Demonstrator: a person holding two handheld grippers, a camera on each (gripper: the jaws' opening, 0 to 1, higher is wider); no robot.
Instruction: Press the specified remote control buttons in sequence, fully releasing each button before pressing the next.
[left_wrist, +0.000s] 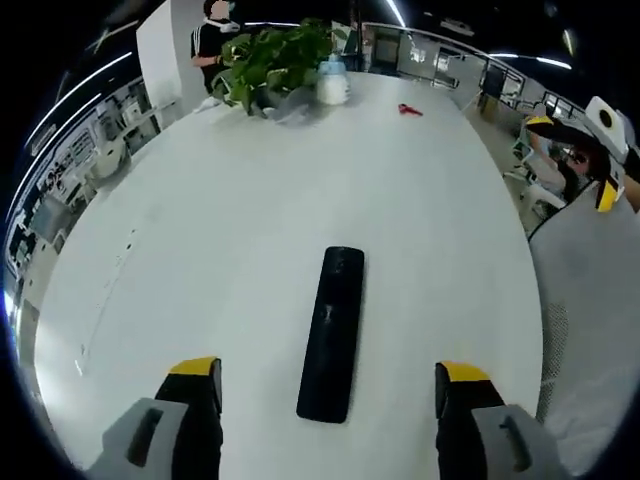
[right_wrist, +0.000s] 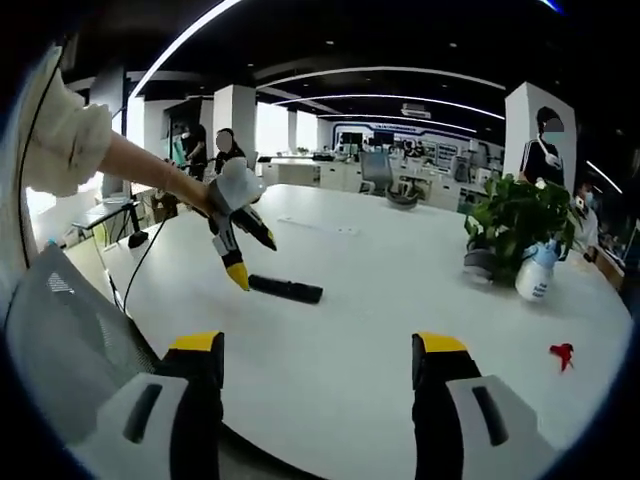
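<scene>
A long black remote control (left_wrist: 332, 335) lies flat on the white table (left_wrist: 230, 230), and its near end reaches between my left gripper's jaws. My left gripper (left_wrist: 328, 372) is open, with its yellow-tipped jaws on either side of that end and not touching it. In the right gripper view a hand holds the left gripper (right_wrist: 253, 258) just above and left of the remote (right_wrist: 286, 289). My right gripper (right_wrist: 318, 343) is open with nothing between its jaws, hovering over the table edge well short of the remote. It also appears off the table's right side (left_wrist: 573, 160).
A potted plant (left_wrist: 270, 60) and a white spray bottle (left_wrist: 332, 82) stand at the table's far end, with a small red object (left_wrist: 410, 110) nearby. A grey mesh chair (left_wrist: 590, 300) stands at the table's right edge. People stand in the background office.
</scene>
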